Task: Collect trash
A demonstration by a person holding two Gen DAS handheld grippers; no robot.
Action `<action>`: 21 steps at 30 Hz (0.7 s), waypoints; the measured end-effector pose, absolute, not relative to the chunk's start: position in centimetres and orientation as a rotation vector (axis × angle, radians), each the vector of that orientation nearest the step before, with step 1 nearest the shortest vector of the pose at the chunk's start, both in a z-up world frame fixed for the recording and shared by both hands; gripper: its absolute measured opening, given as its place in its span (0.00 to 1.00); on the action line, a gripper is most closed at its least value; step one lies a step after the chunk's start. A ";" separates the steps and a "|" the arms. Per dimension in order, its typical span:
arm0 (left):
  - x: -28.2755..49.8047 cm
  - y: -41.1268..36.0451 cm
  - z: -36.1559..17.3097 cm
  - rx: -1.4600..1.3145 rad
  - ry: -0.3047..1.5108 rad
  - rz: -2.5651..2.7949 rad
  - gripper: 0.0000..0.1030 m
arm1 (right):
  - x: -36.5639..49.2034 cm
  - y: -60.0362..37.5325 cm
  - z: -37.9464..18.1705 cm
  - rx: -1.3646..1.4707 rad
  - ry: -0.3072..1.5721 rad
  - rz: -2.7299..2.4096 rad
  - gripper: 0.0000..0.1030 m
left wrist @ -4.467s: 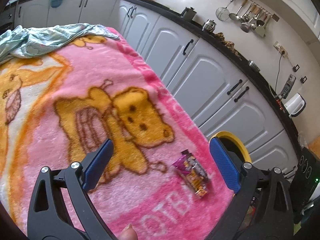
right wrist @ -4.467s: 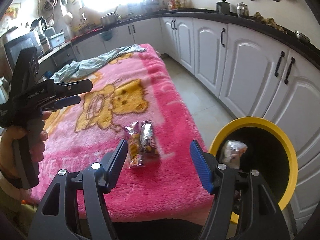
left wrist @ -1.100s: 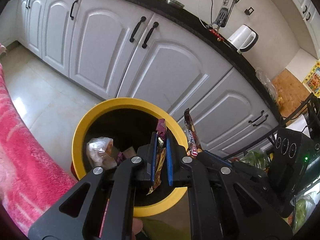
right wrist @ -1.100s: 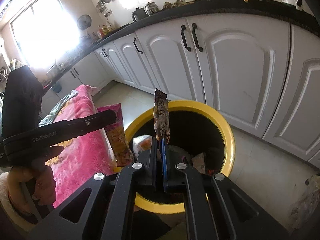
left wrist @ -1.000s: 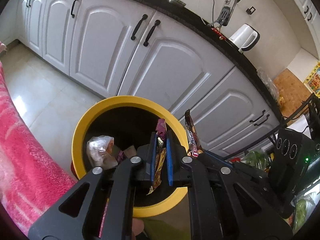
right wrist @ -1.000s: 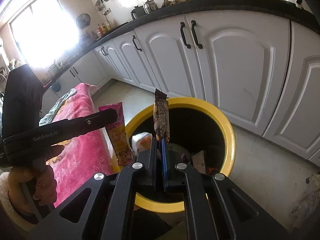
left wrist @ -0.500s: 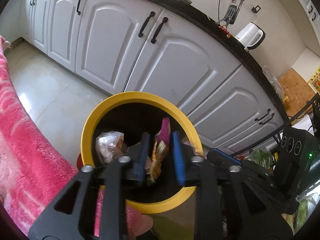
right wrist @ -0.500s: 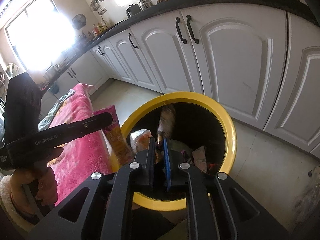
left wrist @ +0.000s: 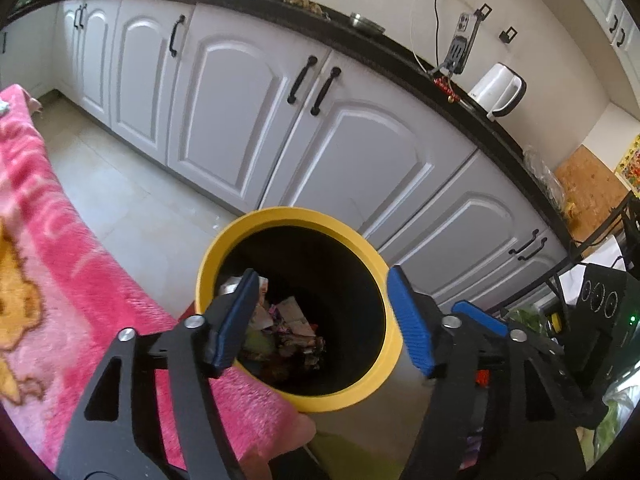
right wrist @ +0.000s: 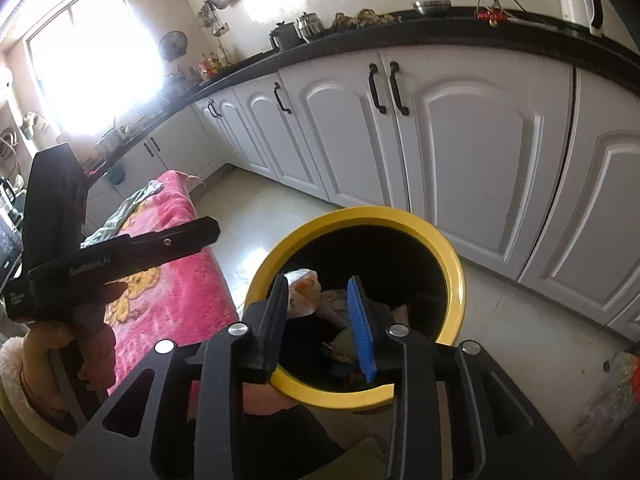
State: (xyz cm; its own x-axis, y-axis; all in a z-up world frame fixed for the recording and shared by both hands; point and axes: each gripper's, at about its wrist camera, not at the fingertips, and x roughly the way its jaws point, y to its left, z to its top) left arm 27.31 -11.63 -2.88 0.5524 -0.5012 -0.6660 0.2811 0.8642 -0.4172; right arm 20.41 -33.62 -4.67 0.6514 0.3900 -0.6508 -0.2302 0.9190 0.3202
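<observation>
A yellow-rimmed bin (left wrist: 296, 216) stands on the floor beside the pink blanket (left wrist: 60, 280). Crumpled wrappers (left wrist: 288, 324) and a white bag (right wrist: 304, 292) lie at its dark bottom. My left gripper (left wrist: 322, 272) hangs over the bin's mouth, its jaws opening, with nothing between the blue pads. Over the same bin (right wrist: 360, 214), my right gripper (right wrist: 317, 280) has jaws opening to a narrower gap, also empty. In the right wrist view a hand (right wrist: 60, 344) holds the left gripper (right wrist: 212, 234) to the left of the bin.
White cabinet doors (left wrist: 352, 152) under a black counter run behind the bin, with tiled floor (left wrist: 120, 200) between. A kettle (left wrist: 496, 88) sits on the counter. A black device (left wrist: 600, 300) stands at the right. A plastic bag (right wrist: 616, 380) lies on the floor.
Both grippers have gone from shut on snack wrappers to open. The wrappers have left the jaws and dropped into the bin. Both hands have lifted slightly above it.
</observation>
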 end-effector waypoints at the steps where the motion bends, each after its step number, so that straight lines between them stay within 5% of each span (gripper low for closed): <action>1: 26.9 -11.3 -2.4 -0.273 0.864 -0.464 0.62 | 20.1 -33.5 -4.3 0.212 0.780 0.355 0.35; 11: 22.6 -8.7 0.7 -0.214 0.793 -0.412 0.89 | 17.0 -32.6 -1.7 0.162 0.724 0.342 0.56; 21: 18.4 -6.6 1.8 -0.190 0.772 -0.353 0.89 | 13.7 -31.0 -1.0 0.104 0.695 0.303 0.79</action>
State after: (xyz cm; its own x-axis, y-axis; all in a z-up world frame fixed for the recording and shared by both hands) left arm 18.42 -6.55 1.75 0.6618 -0.3789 -0.6468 0.2416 0.9246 -0.2945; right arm 13.69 -31.02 -0.96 0.7265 0.3092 -0.6136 -0.2402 0.9510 0.1948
